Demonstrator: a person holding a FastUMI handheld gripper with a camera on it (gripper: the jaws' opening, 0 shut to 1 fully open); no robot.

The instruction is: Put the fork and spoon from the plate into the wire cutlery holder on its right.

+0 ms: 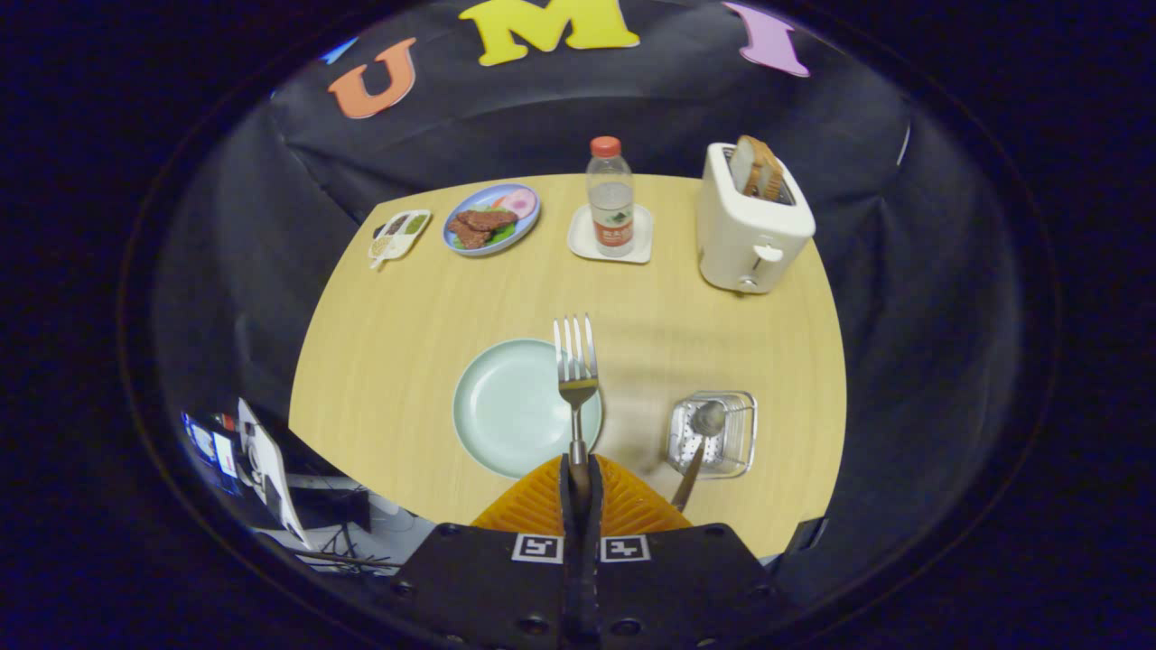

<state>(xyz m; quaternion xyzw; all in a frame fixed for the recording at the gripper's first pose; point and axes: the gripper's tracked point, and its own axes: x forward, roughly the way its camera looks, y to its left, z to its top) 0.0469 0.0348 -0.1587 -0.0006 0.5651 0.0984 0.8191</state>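
Observation:
My gripper (578,480) is shut on the handle of a silver fork (575,366), held high above the table with its tines pointing away from me. Below it lies the pale green plate (506,406), bare, with the fork's head over its right rim. To the plate's right stands the wire cutlery holder (713,433). A spoon (700,442) leans in it, bowl inside the basket and handle sticking out toward me. The orange fingers (533,506) press together on the fork handle.
At the far side of the wooden table (388,361) stand a white toaster (750,221) with bread slices, a water bottle (610,194) on a white coaster, a blue plate of food (492,218) and a small sauce dish (397,235). Clutter lies beyond the table's near-left edge.

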